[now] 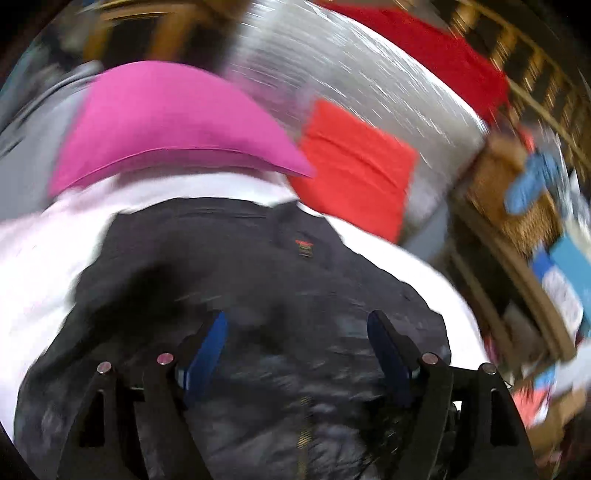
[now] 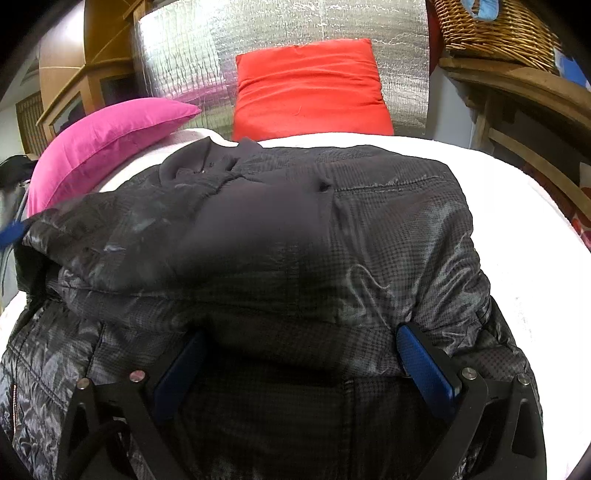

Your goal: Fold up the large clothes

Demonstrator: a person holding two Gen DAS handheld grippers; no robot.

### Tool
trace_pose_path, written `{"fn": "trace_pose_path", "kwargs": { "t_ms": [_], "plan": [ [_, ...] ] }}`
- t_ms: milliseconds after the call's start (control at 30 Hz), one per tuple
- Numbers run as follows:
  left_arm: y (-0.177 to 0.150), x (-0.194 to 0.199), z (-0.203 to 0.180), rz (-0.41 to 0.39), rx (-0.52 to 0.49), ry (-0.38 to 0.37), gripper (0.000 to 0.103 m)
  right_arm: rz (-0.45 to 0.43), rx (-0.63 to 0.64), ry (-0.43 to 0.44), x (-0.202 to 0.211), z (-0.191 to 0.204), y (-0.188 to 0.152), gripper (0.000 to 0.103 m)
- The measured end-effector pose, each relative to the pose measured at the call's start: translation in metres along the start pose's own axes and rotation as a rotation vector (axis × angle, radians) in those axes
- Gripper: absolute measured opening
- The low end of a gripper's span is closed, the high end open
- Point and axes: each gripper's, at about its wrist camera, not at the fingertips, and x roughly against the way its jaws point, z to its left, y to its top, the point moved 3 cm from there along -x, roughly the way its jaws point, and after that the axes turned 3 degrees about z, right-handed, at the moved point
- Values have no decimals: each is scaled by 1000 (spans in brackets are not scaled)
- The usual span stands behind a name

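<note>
A large dark quilted jacket [image 2: 295, 236] lies folded over itself on a white bed [image 2: 517, 229]. In the blurred left wrist view the jacket [image 1: 258, 295] fills the lower middle, with a small red label near its top. My left gripper [image 1: 297, 325] is open, jaws wide apart, just above the jacket. My right gripper [image 2: 301, 339] is open, its blue pads either side of a thick folded edge of the jacket, which bulges between them without being pinched.
A pink pillow [image 2: 103, 147] and a red pillow [image 2: 310, 88] lean at the head of the bed against a silver foil panel [image 2: 295, 26]. A wicker basket [image 2: 495, 33] stands on a wooden shelf to the right. Wooden furniture stands at the left.
</note>
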Motion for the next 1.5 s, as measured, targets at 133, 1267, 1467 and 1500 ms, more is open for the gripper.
{"fn": "trace_pose_path", "kwargs": {
  "t_ms": [133,1267,1467,1500],
  "plan": [
    [-25,12,59,-55,132,57,79,5,5,-7,-1,1,0,103],
    [-7,17,132,-44,328,150,79,178,-577,360,-29,-36,55,25],
    [-8,26,152,-77,399,201,79,-9,-195,129,37,-12,104,14],
    [-8,27,154,-85,405,207,79,-50,-154,91,49,-6,109,14]
  ]
}}
